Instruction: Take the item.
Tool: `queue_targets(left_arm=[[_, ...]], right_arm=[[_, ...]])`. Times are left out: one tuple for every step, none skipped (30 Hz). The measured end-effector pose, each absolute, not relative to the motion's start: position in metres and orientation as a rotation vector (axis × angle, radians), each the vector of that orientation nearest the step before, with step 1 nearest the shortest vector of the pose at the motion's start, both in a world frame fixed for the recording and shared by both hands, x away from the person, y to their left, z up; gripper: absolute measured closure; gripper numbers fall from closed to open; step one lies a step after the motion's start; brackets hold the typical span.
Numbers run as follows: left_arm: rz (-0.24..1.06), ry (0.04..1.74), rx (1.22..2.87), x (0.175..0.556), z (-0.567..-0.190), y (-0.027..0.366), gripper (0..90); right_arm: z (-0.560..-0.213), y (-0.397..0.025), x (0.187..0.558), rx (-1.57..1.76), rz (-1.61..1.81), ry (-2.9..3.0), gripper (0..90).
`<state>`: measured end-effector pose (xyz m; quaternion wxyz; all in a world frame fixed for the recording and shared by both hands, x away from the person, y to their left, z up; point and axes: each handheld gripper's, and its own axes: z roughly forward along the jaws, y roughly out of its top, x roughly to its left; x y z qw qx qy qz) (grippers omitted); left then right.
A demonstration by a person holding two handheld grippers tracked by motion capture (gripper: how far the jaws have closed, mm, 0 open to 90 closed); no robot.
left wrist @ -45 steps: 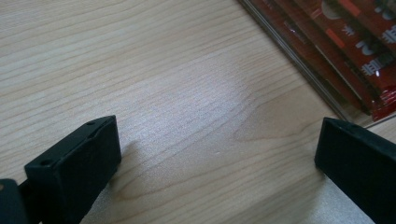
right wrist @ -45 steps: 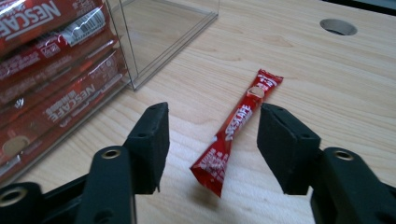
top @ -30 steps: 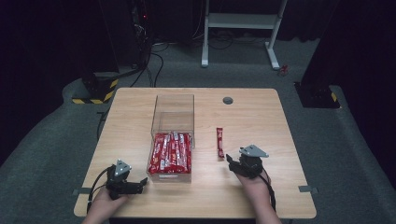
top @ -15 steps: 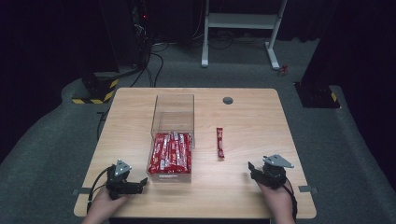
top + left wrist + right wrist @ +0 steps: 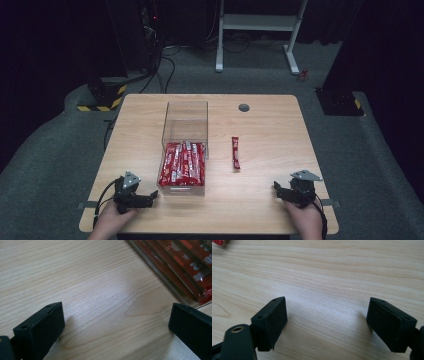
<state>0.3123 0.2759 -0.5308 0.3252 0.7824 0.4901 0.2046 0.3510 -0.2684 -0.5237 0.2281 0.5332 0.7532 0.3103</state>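
A dark room with a grey carpeted floor point(image 5: 60, 150) surrounds a light wooden table point(image 5: 270, 125), behind which stands a white frame point(image 5: 260, 22) among loose cables. On the table, left of centre, sits a clear plastic box point(image 5: 185, 125) lying lengthwise away from the person; its near half is packed with red sachets point(image 5: 182, 162), and its far half looks bare. One single red sachet point(image 5: 235, 152) lies flat on the wood just to the right of the box, apart from it. The left gripper point(image 5: 148, 196) rests at the table's near left edge, next to the box's near corner; in the left gripper view its jaws stand wide apart over bare wood with nothing between them. The right gripper point(image 5: 278, 189) rests at the near right edge, well apart from the single sachet, its jaws likewise spread wide and holding nothing.
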Motion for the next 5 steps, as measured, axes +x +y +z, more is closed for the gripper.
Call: queue_targets(left_arm=[[0.536, 1.288, 2.045, 0.3123, -0.531, 0.2756, 0.7], [0.537, 1.287, 2.046, 0.3123, -0.531, 0.2756, 0.7], [0.537, 1.287, 2.046, 0.3123, -0.531, 0.2756, 0.7], [0.537, 1.287, 2.045, 0.3123, -0.5311, 0.2756, 0.6], [0.537, 1.287, 2.045, 0.3123, -0.5311, 0.2756, 0.6]], right_arm=[[-0.5237, -0.2674, 0.3519, 1.467, 0.851, 2.077, 15.6], [-0.5239, -0.2664, 0.3529, 1.464, 0.85, 2.079, 14.9], [-0.5239, -0.2657, 0.3535, 1.462, 0.85, 2.082, 14.6], [-0.5239, -0.2649, 0.3541, 1.461, 0.853, 2.087, 14.4], [-0.5239, -0.2642, 0.3549, 1.456, 0.851, 2.09, 14.3]])
